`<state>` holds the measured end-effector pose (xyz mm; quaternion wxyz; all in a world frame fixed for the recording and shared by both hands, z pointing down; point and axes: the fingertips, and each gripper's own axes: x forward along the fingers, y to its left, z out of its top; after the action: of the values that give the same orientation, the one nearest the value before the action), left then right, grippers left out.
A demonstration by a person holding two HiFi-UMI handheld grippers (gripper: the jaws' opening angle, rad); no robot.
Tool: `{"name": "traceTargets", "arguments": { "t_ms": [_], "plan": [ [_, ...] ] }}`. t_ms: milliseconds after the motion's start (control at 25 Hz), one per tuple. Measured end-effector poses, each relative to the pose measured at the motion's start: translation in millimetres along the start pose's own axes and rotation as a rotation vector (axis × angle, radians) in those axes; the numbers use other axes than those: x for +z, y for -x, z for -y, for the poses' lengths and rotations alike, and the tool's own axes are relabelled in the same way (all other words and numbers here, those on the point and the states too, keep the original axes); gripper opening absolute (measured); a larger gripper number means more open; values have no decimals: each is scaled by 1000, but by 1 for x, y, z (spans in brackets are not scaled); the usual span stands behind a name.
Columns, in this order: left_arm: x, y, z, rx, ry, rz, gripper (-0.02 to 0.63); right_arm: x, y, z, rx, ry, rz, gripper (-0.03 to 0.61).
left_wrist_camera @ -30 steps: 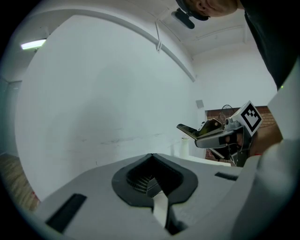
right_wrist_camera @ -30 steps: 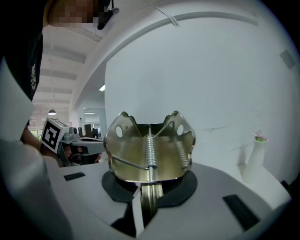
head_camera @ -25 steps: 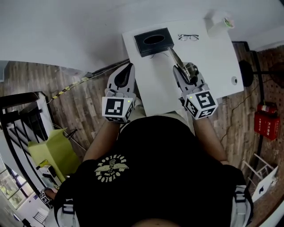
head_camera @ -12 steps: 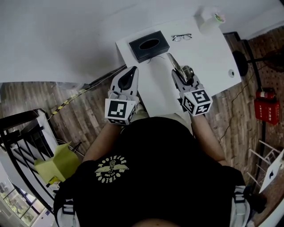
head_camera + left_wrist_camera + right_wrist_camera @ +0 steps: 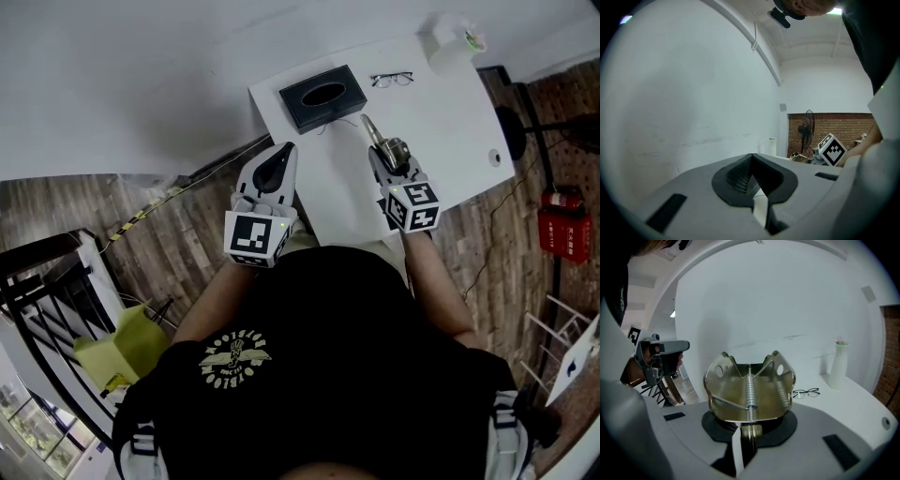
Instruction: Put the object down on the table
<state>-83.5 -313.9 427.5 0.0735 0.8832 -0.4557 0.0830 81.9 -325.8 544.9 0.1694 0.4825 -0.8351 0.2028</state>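
White table (image 5: 450, 103), smooth & matte: the metal spring tool (image 5: 382, 142), a shiny folded plate w/ coil spring and a shaft pointing to 12 o'clock, sits clamped in the right gripper (image 5: 388, 161) over the near edge. Prob. not set down yet; lowering & release remain. Left gripper (image 5: 274, 169), at its 9 o'clock, is pinched shut on nothing.

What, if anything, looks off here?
Nothing stands out. The black box, glasses and white vase sit tidily on the white table, with the vase upright and nothing spilled. The right gripper is clamped on a metal spring-loaded tool over the table. The left gripper is shut and empty.
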Motion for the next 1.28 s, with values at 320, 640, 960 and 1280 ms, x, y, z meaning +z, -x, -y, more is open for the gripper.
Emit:
{"name": "traceTargets", "arguments": {
  "t_ms": [320,640,960,1280],
  "plan": [
    [-8,3,-4,35,19,-12,6,-35,-24,12,20,3,-81,64],
    [-14,16,-2,86,35,-17,6,-74,-43,14,63,-23,-154,64],
    [-25,31,0,144,18,-62,6,-109,-61,15,102,-38,-213,64],
    [-35,41,5,175,47,-56,6,-143,-77,12,133,-27,-289,65]
  ]
}}
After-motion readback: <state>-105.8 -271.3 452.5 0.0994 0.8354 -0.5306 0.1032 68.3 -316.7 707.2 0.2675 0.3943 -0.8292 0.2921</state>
